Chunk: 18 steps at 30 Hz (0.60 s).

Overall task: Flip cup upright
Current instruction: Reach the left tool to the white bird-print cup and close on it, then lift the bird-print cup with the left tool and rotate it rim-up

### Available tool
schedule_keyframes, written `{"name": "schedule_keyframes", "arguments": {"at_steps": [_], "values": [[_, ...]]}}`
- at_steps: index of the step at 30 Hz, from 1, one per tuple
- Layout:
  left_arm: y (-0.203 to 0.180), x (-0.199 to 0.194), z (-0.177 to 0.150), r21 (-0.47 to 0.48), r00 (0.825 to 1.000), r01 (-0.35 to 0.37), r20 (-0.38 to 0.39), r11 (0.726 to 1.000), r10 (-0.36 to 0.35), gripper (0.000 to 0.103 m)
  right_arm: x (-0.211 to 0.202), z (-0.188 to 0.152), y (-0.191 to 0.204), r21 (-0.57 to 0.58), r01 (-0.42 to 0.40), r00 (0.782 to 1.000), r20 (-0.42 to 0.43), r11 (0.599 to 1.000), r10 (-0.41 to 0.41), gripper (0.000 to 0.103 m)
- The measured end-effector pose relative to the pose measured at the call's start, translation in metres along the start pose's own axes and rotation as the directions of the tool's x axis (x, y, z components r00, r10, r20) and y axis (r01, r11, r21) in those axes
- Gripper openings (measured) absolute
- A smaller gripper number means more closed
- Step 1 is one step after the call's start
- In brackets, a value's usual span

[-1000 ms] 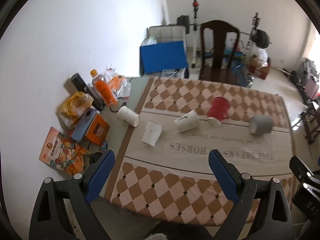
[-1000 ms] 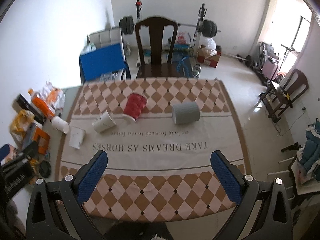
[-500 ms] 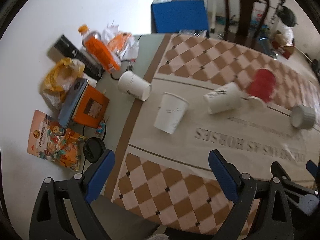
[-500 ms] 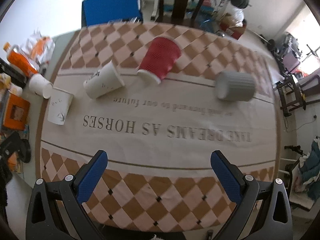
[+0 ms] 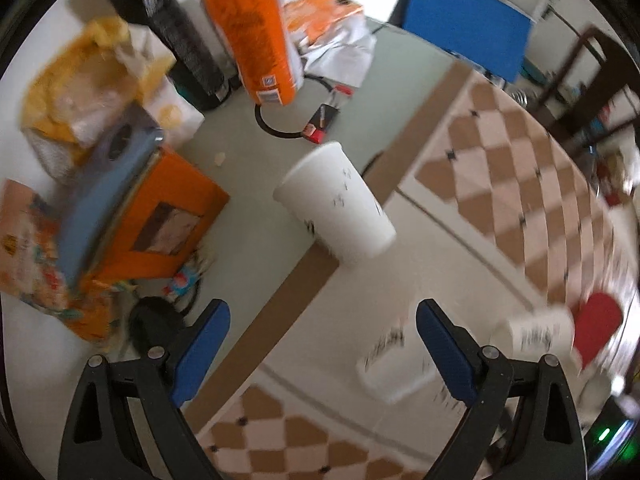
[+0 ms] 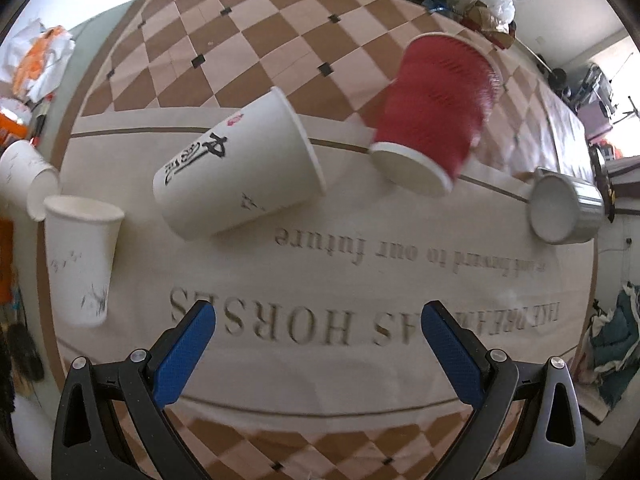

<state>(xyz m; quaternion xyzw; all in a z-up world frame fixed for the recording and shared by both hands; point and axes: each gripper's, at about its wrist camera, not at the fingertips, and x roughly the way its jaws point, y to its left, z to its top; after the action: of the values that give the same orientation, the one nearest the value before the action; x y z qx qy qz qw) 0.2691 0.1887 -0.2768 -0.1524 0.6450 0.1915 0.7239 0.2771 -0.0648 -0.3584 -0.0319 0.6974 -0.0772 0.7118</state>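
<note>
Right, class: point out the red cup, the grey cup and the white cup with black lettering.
red cup [image 6: 436,112], right wrist view, ribbed side wall.
grey cup [image 6: 554,210], right wrist view, inside.
white cup with black lettering [image 6: 240,172], right wrist view, side wall.

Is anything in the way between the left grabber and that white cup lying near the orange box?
Nothing visible is. The white cup lies on its side straight ahead of the open left gripper, with only bare table and cloth edge between. The orange box sits off to the side.

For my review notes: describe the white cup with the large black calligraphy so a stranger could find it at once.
On the checkered tablecloth, look along the cream band above the upside-down lettering. The calligraphy cup lies on its side left of the red ribbed cup. Only it carries a bold black character with a small red mark; the plain white cup beside it has faint specks.
</note>
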Motion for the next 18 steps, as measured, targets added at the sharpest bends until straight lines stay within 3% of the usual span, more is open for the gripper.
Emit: {"name": "schedule_keyframes", "arguments": {"at_steps": [3, 7, 13, 15, 18], "values": [[0.003, 0.029, 0.020, -0.066, 0.997, 0.047, -0.058, 0.997, -0.051, 0.085, 0.012, 0.009, 0.010, 0.019, 0.013, 1.000, -0.015, 1.000, -0.013, 0.103], [0.010, 0.056, 0.036, -0.142, 0.990, 0.086, -0.099, 0.986, -0.101, 0.080, 0.023, 0.016, 0.018, 0.040, 0.023, 0.999, -0.028, 0.999, -0.022, 0.103], [0.013, 0.074, 0.047, -0.201, 0.981, 0.134, -0.112, 0.970, -0.158, 0.079, 0.031, 0.022, 0.026, 0.051, 0.034, 0.999, -0.030, 0.998, -0.032, 0.103], [0.013, 0.081, 0.050, -0.216, 0.977, 0.143, -0.123, 0.966, -0.172, 0.069, 0.031, 0.024, 0.029, 0.053, 0.038, 0.999, -0.030, 0.998, -0.036, 0.103], [0.016, 0.088, 0.053, -0.231, 0.975, 0.158, -0.114, 0.960, -0.188, 0.066, 0.033, 0.028, 0.030, 0.051, 0.048, 0.998, -0.035, 0.998, -0.046, 0.103]]}}
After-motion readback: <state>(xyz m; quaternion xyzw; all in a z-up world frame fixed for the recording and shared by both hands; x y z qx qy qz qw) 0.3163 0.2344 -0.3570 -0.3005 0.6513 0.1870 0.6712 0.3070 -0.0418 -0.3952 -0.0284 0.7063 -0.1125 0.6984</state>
